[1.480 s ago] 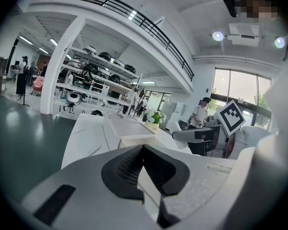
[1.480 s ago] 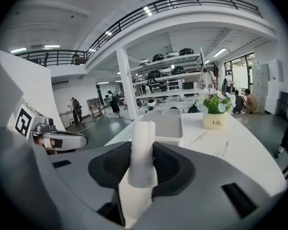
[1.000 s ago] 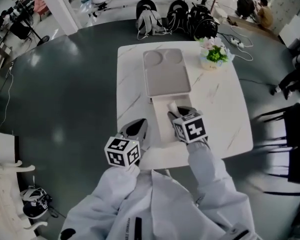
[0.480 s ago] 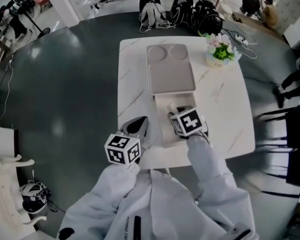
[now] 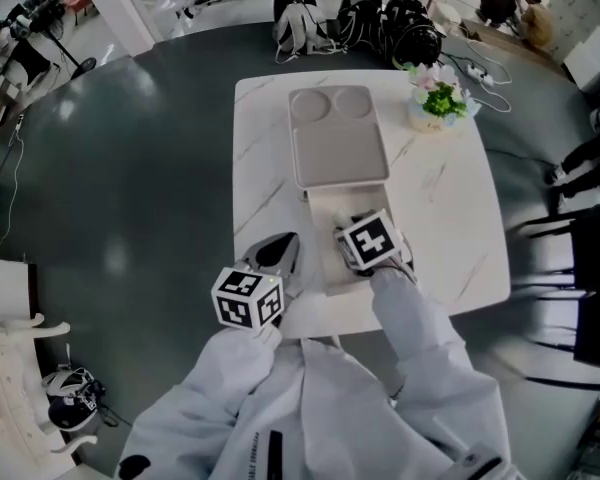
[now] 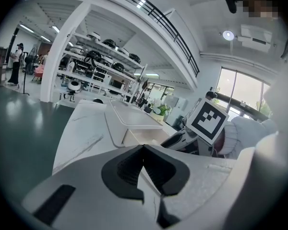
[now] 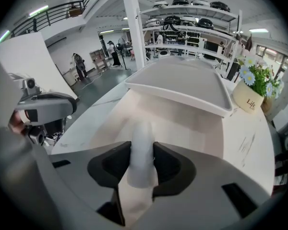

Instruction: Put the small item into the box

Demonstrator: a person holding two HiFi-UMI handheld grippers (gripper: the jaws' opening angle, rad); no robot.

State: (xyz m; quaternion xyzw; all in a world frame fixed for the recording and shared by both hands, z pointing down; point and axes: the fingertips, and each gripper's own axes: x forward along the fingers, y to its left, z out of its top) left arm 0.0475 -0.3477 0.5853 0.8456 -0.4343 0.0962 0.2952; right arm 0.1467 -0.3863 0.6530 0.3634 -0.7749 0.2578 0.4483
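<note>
Left gripper (image 6: 143, 149): held off the box's left side, over the bench's near left edge. Its jaws are seen closed together, with nothing between them.

Bench (image 5: 450, 228): a white marbled top, on which the box is stood at the near middle.

Box (image 5: 322, 238): pale and rectangular, seen open from above. Its near part is covered by the right gripper.

Item (image 7: 143, 128): a small white cylinder, gripped by its lower end. It is pointed along the jaws toward the box's far wall. It is placed over the open box, within its outline. Whether the box's floor is touched cannot be told.

Right gripper (image 7: 142, 147): held over the box's near right part, the marker cube uppermost. Its jaws are opening, narrowly set, with the item between them and both pads on its sides.

Lid (image 5: 338, 143): laid open just beyond the box's far edge and touching it. Two round hollows are seen at its far end.

Flower pot (image 5: 435, 103): stood well beyond the box to the far right, near the bench's far right corner. Green leaves and pale flowers are carried in it.

Backpacks (image 5: 380, 28): set on the dark floor well beyond the box, past the bench's far edge.

Chair (image 5: 570, 268): dark-framed, stood on the floor to the box's right, clear of the bench.
</note>
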